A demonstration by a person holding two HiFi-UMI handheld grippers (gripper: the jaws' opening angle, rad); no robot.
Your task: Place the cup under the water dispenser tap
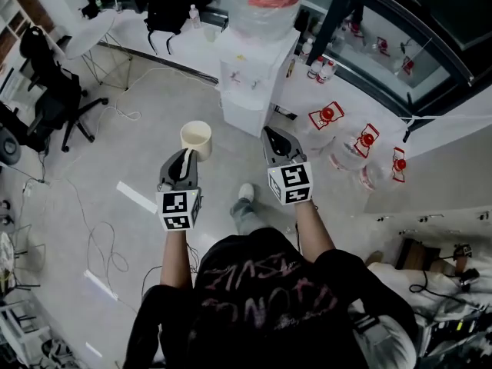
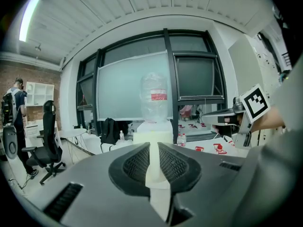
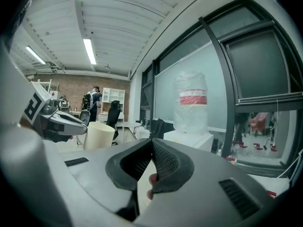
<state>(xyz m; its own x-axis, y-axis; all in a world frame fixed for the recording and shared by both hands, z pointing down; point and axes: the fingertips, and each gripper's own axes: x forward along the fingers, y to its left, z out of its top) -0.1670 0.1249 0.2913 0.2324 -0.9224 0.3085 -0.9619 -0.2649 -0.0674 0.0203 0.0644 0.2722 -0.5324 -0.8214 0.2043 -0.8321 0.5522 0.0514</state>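
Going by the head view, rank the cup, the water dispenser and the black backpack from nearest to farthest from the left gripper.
1. Cup: clamped in the left gripper, at its tip.
2. Water dispenser: ahead, slightly to the right.
3. Black backpack: farthest, behind the dispenser to the left.

You are looking at a cream cup, a white water dispenser and its clear bottle with a red band. Your dark grey left gripper and right gripper are wearing cubes of black-and-white square markers.
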